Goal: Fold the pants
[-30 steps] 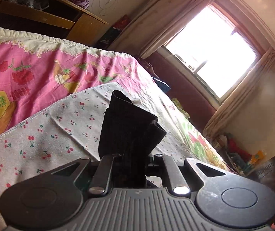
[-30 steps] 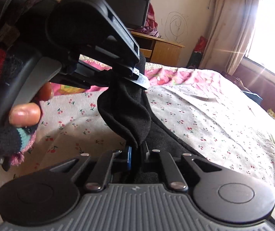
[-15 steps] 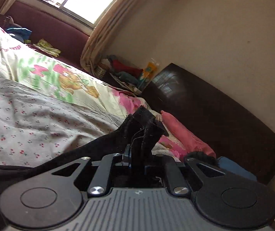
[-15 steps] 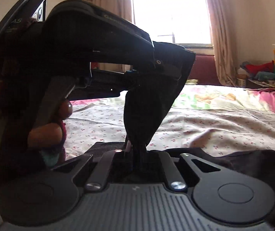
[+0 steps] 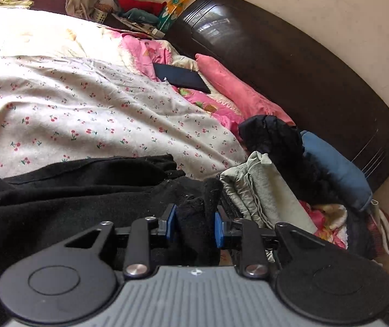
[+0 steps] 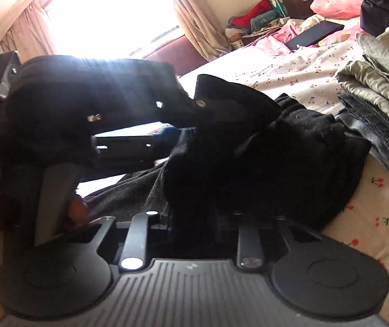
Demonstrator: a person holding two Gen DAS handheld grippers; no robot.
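The black pants [image 5: 66, 190] lie across the cherry-print sheet [image 5: 85, 114] on the bed. My left gripper [image 5: 195, 224] has its blue pads parted a little, with a bunched end of the pants between them. In the right wrist view the pants [image 6: 276, 158] are heaped in front of my right gripper [image 6: 194, 218], whose fingers are buried in the cloth. The left gripper's body [image 6: 85, 103] shows dark against the window, just left of the heap.
A stack of folded grey-green clothes [image 5: 262, 190] lies just right of the pants, also in the right wrist view [image 6: 379, 81]. A dark tablet [image 5: 180, 77], a pink pillow [image 5: 238, 90] and a dark headboard [image 5: 289, 62] are beyond. A bright window [image 6: 107, 13] is behind.
Both grippers have swung from the far side of the bed toward the headboard and come down, bringing the held end of the pants onto the rest. The left jaws have parted slightly.
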